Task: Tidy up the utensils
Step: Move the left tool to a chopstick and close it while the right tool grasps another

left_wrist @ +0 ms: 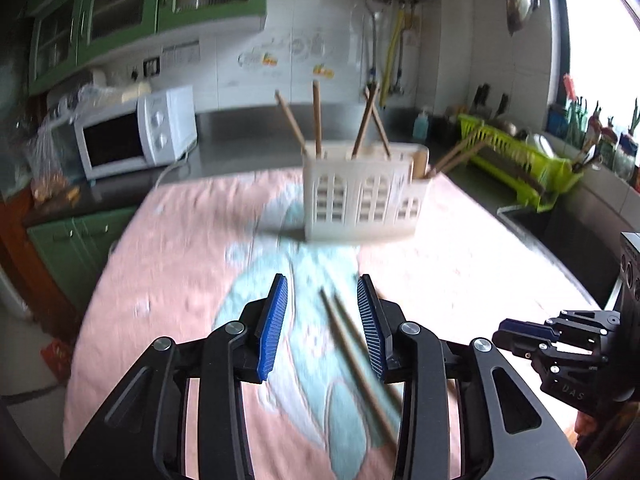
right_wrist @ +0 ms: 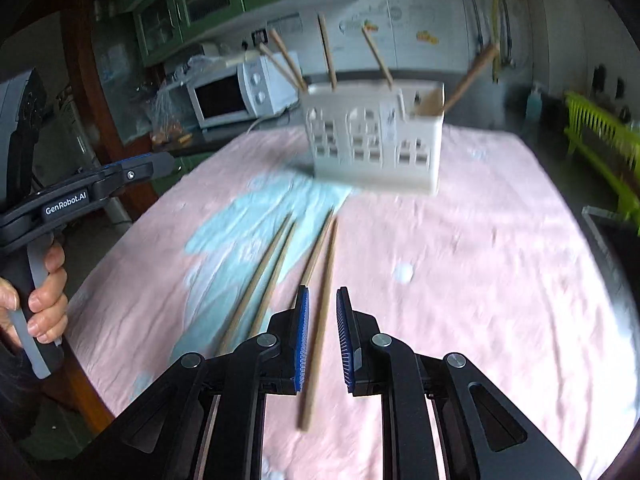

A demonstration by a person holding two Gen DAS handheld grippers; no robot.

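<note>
The left gripper (left_wrist: pixel 322 292) has its blue pads part way apart over the worktop, and a pair of chopsticks (left_wrist: pixel 352 344) lies in the gap, closer to the right-hand pad (left_wrist: pixel 370 324), with nothing pinched as far as I can tell. The right gripper (right_wrist: pixel 322 300) is a lot narrower: its pads straddle one chopstick (right_wrist: pixel 320 320) of the second pair, with daylight on both sides, so that's not a grip yet either. The mate (right_wrist: pixel 316 254) runs off just beside the left-hand pad, outside the gap. So four sticks look left on the pink cloth (right_wrist: pixel 480 260), and the white holder (left_wrist: pixel 362 196) stands further back in the middle with several chopsticks already poking out of its slots. Both pictures are pretty blurry, so I wouldn't trust exact contact. If I were doing this I'd centre each gripper over its sticks before squeezing, since the left pair sits off to one side and could roll out. I'd grab toward the middle of the stick so it doesn't swing, and either nudge the right pair together or just take the single one. The cloth is wrinkly, so come down gently and don't snag it.
</note>
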